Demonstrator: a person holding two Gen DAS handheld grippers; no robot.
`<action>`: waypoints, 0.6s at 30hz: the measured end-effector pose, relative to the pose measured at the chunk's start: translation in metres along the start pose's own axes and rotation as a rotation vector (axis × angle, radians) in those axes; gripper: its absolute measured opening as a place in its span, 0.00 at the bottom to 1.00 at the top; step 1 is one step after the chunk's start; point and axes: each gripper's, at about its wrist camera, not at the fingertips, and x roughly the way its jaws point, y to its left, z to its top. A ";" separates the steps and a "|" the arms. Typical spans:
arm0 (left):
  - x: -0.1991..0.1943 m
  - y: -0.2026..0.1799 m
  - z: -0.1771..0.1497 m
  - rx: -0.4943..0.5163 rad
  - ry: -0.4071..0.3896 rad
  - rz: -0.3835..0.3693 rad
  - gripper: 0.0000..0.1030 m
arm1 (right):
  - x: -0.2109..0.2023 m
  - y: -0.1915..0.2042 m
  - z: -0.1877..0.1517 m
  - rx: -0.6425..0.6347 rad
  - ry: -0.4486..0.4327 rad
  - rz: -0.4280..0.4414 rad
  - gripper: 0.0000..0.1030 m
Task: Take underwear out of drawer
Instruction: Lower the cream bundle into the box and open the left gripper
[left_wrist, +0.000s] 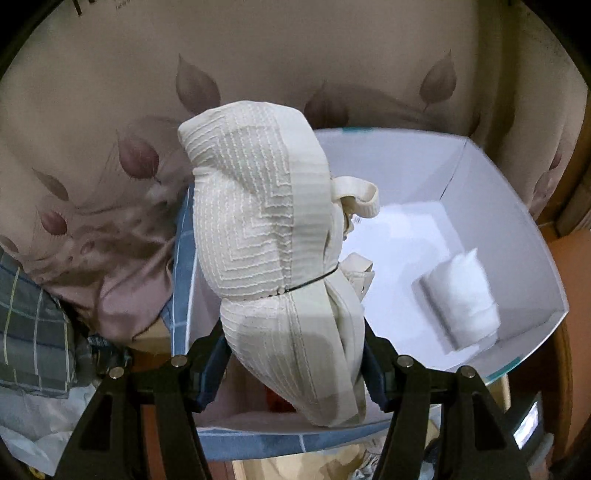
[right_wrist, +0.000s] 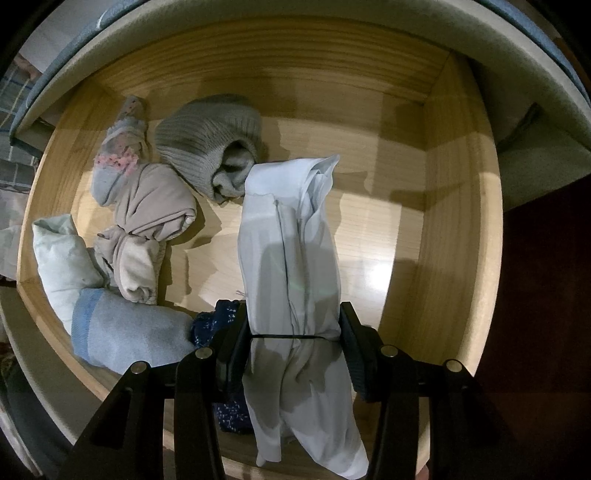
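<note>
My left gripper is shut on a cream textured bra, folded and bound by a thin black band. The bra hangs over the near edge of a white box that holds a small white rolled cloth. In the right wrist view, my right gripper is shut on a pale blue-white folded garment, also tied with a black band, held above the floor of the wooden drawer.
The drawer holds more clothes at its left: a grey knit piece, a beige bundle, a light blue sock roll, a dark blue patterned item. Leaf-print bedding lies behind the white box; checked fabric sits left.
</note>
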 end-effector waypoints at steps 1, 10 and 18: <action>0.004 0.001 -0.003 -0.006 0.010 0.003 0.62 | 0.000 -0.001 0.000 -0.001 0.000 0.001 0.43; 0.009 0.003 -0.016 -0.085 0.052 0.005 0.62 | 0.001 -0.005 -0.001 0.000 0.000 0.007 0.43; -0.001 -0.006 -0.021 -0.119 0.082 0.029 0.64 | 0.001 -0.005 -0.001 0.000 0.000 0.008 0.43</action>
